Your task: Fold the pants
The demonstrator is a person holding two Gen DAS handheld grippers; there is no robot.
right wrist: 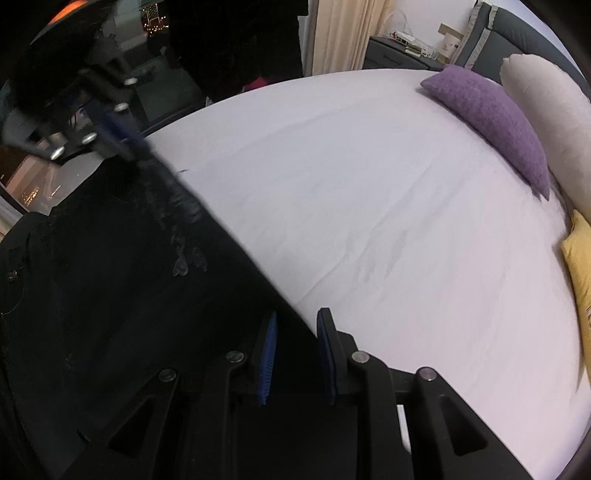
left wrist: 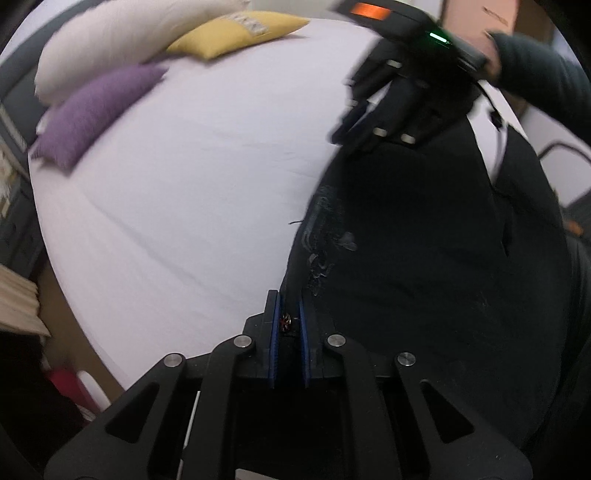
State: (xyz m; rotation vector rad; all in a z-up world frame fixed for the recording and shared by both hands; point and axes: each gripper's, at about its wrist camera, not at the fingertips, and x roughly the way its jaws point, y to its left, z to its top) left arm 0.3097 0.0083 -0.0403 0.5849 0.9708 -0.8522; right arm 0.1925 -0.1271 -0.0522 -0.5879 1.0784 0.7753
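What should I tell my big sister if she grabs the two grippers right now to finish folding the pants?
Left gripper: shut on the black pants at one edge.
Right gripper: jaws apart around the same edge, further along; it looks open, so check before lifting.
The pants lie at the near side of the white bed, pillows far off.
Done: edge picked up. Left: the folding itself.

Colour rundown: the plain black fabric pants have pale greyish scuffed streaks near one edge. The bed's smooth sheet is a very pale lilac-white. At its head sit a knobbly purple cushion, a mustard-yellow cushion and a cream pillow. Both claws are black with blue pads.
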